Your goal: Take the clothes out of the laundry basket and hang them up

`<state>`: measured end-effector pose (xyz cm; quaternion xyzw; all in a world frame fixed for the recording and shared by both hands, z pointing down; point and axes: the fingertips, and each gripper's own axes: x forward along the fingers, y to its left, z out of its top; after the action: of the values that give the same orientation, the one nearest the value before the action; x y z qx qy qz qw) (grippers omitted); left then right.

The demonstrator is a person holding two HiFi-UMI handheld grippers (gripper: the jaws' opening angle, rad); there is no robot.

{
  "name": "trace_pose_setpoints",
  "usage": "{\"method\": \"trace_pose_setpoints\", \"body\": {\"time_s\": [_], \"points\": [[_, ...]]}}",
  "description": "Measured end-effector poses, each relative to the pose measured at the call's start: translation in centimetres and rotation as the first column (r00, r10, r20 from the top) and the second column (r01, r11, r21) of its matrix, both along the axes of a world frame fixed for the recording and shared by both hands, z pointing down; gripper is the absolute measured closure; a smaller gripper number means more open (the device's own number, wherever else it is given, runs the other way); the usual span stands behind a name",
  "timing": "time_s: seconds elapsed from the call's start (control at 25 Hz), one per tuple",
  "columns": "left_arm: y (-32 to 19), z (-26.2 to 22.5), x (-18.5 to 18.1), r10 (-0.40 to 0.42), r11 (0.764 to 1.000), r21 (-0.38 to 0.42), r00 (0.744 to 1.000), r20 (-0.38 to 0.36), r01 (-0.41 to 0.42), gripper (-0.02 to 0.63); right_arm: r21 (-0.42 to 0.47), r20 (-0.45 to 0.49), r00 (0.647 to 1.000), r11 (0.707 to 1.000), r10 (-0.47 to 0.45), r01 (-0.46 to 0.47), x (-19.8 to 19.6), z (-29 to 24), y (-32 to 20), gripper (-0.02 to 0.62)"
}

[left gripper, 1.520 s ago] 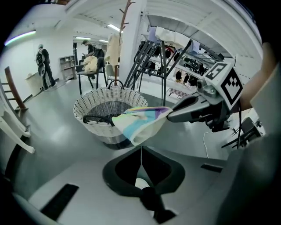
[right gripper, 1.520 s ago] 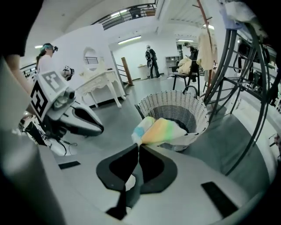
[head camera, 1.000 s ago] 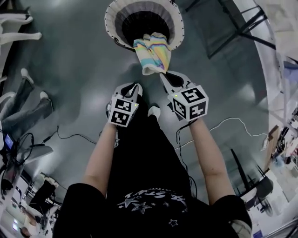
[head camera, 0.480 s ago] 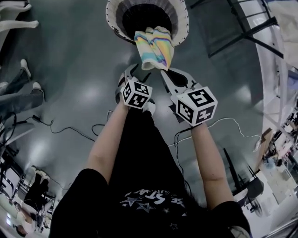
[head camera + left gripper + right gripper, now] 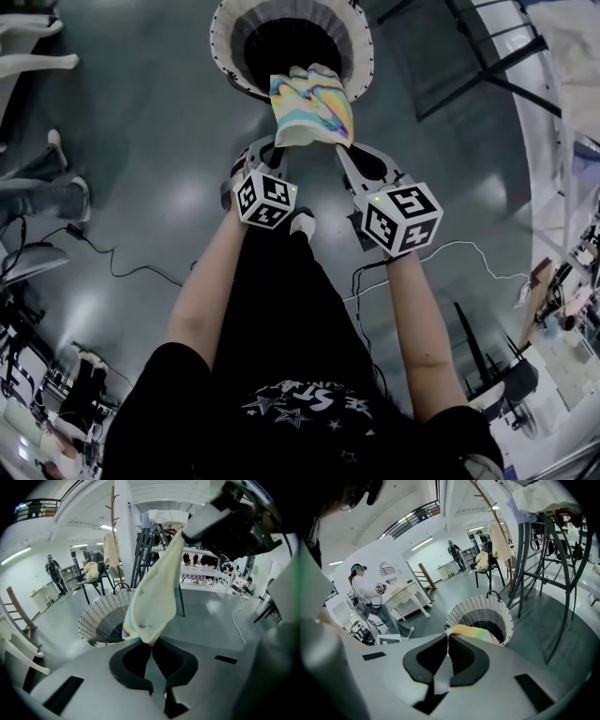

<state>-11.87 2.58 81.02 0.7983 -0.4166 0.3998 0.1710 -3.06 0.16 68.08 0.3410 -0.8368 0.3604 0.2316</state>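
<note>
A pastel rainbow-striped cloth point(image 5: 311, 108) hangs spread over the white wicker laundry basket point(image 5: 225, 56). My left gripper point(image 5: 275, 142) has just been closing and now pinches the cloth's lower left corner; in the left gripper view the pale cloth point(image 5: 154, 597) rises from the shut left gripper point(image 5: 151, 643), with the basket point(image 5: 101, 618) behind it. My right gripper point(image 5: 342, 148) is shut on the cloth's lower right corner. The right gripper view shows the cloth's edge point(image 5: 473, 632) emerging from the closed right gripper point(image 5: 447, 637), above the basket point(image 5: 480, 611).
Black legs of a metal rack point(image 5: 487, 66) stand at the right, and the rack point(image 5: 548, 550) carries clothes. Cables point(image 5: 450, 248) lie on the grey floor. Another person point(image 5: 370, 597) stands by a white table point(image 5: 405, 592). A chair point(image 5: 485, 564) holds garments.
My left gripper moved up and right to the cloth, opened, then shut on its lower left corner. The cloth now hangs wider and flatter between both grippers. The right gripper barely moved.
</note>
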Motion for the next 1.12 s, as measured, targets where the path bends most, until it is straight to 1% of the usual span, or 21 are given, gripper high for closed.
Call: {"method": "trace_pose_setpoints", "body": {"time_s": [0.12,0.2,0.24,0.32,0.44,0.56,0.64,0.8,0.96,1.0,1.08,1.12], "points": [[-0.8,-3.6,-1.4,0.039,0.999,0.037,0.999,-0.005,-0.039,0.575,-0.004,-0.003,0.998,0.998,0.058,-0.058,1.4,-0.4,-0.4,0.578],[-1.5,-6.5,-2.0,0.098,0.993,0.059,0.995,0.003,-0.098,0.575,-0.011,0.014,0.995,0.995,0.101,-0.101,2.3,-1.3,-0.5,0.578],[-2.1,-8.0,-2.2,0.139,0.987,0.073,0.990,0.019,-0.140,0.575,-0.012,0.026,0.992,0.993,0.122,-0.121,2.7,-1.8,-0.8,0.578],[-3.6,-11.1,-2.6,0.218,0.970,0.098,0.974,0.058,-0.222,0.577,-0.007,0.049,0.986,0.987,0.160,-0.160,3.5,-3.3,-1.5,0.578],[-5.2,-15.7,-3.2,0.309,0.942,0.109,0.947,0.087,-0.317,0.577,0.019,0.062,0.979,0.981,0.192,-0.193,4.2,-6.5,-2.7,0.578],[-6.6,-20.5,-3.9,0.405,0.901,0.115,0.907,0.118,-0.418,0.577,0.098,0.023,0.984,0.979,0.176,-0.177,4.2,-10.4,-3.6,0.578],[-7.3,-24.1,-3.9,0.449,0.878,0.125,0.886,0.114,-0.461,0.578,0.139,0.001,0.985,0.976,0.171,-0.170,4.3,-13.0,-3.9,0.578],[-8.9,-31.1,-3.9,0.481,0.847,0.180,0.866,0.140,-0.500,0.578,0.167,0.038,0.976,0.962,0.213,-0.216,4.6,-17.9,-3.9,0.577],[-10.5,-36.6,-3.1,0.479,0.831,0.229,0.861,0.169,-0.507,0.578,0.191,0.067,0.968,0.949,0.243,-0.251,4.8,-21.4,-2.9,0.577],[-10.9,-37.9,-2.8,0.474,0.831,0.246,0.866,0.159,-0.500,0.578,0.197,0.072,0.966,0.946,0.249,-0.259,4.8,-22.0,-2.8,0.577],[-11.4,-40.1,-2.3,0.464,0.835,0.276,0.879,0.113,-0.476,0.578,0.208,0.077,0.962,0.939,0.263,-0.274,4.6,-22.9,-2.3,0.577],[-11.6,-40.9,-2.1,0.464,0.835,0.288,0.881,0.091,-0.470,0.578,0.212,0.075,0.960,0.936,0.271,-0.281,4.5,-23.2,-2.1,0.575]]}}
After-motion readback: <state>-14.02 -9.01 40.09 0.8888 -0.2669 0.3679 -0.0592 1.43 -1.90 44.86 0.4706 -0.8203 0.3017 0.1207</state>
